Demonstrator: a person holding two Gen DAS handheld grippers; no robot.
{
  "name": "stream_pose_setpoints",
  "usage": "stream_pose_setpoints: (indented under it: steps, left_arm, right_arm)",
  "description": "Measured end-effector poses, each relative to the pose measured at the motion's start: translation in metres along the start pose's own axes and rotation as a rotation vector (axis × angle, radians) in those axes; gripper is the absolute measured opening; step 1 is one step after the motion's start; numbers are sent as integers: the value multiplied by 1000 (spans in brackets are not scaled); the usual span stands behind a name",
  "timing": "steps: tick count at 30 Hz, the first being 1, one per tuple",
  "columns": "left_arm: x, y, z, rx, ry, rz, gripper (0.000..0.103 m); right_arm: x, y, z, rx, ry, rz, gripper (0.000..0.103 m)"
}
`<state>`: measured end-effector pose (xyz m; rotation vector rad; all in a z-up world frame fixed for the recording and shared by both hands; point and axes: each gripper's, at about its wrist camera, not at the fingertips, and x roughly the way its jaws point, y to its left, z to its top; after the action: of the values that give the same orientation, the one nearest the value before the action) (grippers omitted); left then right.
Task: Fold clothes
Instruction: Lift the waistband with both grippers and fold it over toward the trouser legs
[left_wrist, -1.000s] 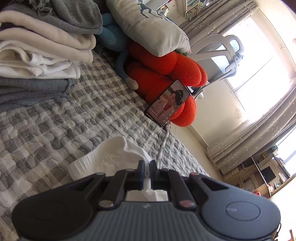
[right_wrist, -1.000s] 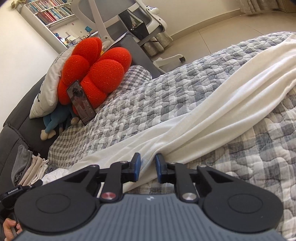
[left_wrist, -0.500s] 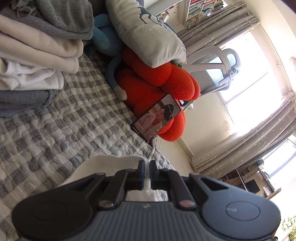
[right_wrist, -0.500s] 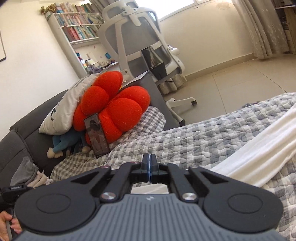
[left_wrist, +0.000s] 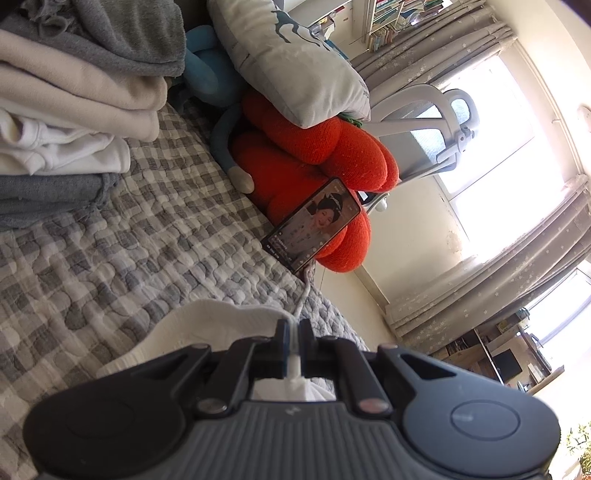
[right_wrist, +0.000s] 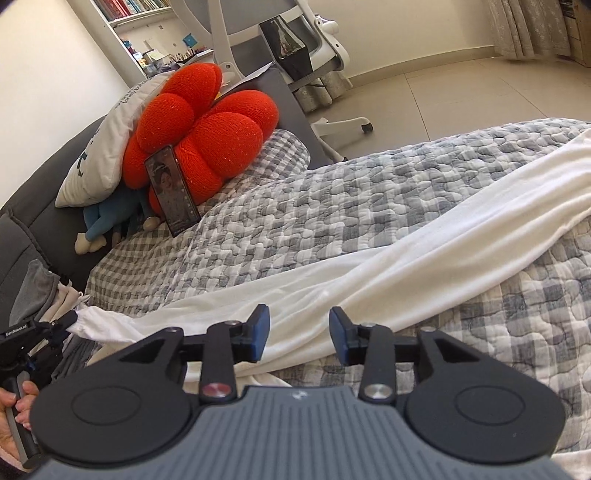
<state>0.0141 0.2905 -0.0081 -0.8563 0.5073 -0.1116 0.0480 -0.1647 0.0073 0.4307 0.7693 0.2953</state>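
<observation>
A long white garment lies stretched across the grey checked quilt. My left gripper is shut on one end of the white garment, pinching a fold between its pads. It also shows at the left of the right wrist view, holding that end. My right gripper is open just above the garment's near edge, holding nothing.
A stack of folded clothes sits on the quilt at the far left. A red flower cushion, a phone leaning on it, a white pillow and a blue plush toy lie beyond. An office chair stands on the floor.
My right gripper was shut half a second ago and is now open, tilted back down over the white garment. My left gripper stays shut on the garment's end and shifted slightly.
</observation>
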Motion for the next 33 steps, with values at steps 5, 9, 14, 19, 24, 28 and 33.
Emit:
stream_pose_setpoints:
  steps: [5, 9, 14, 19, 24, 28, 33]
  left_arm:
    - [0, 1, 0, -1, 1, 5, 5]
    - [1, 1, 1, 1, 0, 5, 5]
    - [3, 3, 2, -6, 0, 7, 5]
    - [1, 5, 4, -15, -4, 4, 5]
    - [1, 6, 8, -22, 0, -9, 5]
    - [1, 8, 10, -31, 19, -26, 5]
    - [-3, 14, 12, -34, 50, -38, 5]
  right_arm:
    - [22, -7, 9, 60, 15, -44, 40]
    - [37, -10, 11, 84, 13, -89, 17]
    - [37, -14, 9, 76, -21, -105, 0]
    - [9, -5, 11, 33, -121, -94, 0]
    - [-31, 11, 13, -34, -233, -83, 0]
    - [-60, 20, 11, -62, -300, -66, 0]
    - [-90, 34, 3, -120, -349, -45, 0]
